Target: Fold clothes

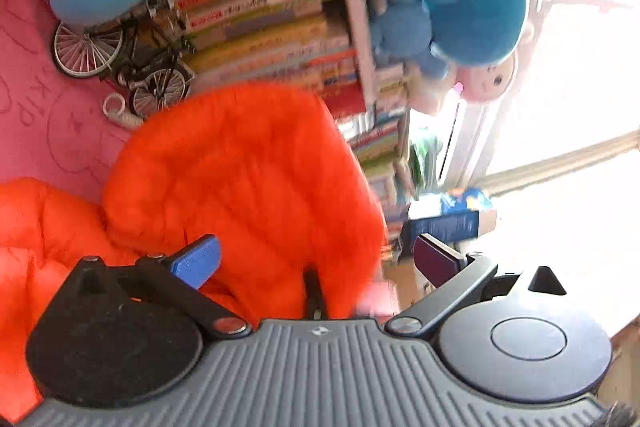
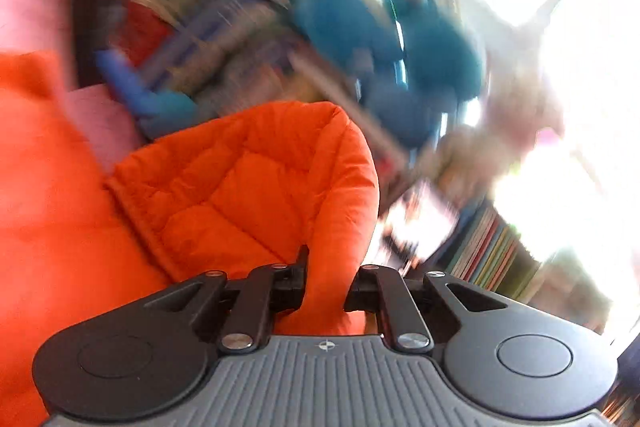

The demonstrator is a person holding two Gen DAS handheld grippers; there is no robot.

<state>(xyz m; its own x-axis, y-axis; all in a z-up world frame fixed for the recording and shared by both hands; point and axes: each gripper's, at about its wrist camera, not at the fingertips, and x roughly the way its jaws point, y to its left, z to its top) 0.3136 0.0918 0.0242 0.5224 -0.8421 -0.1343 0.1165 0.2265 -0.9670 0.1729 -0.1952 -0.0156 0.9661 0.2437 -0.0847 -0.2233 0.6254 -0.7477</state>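
Both grippers are at the orange padded jacket (image 2: pixel 240 187). Right gripper (image 2: pixel 326 283) has its jaws closed on a fold of the jacket's edge — the fabric is pinched between them. Left gripper (image 1: pixel 316 259) stands wide open, its blue pad (image 1: pixel 196 261) and dark pad (image 1: pixel 436 261) apart and holding nothing; the jacket is just in front. The jacket lies on a pink surface (image 1: pixel 36 107), its rounded end toward the books (image 1: pixel 260 7); its long axis I cannot tell.
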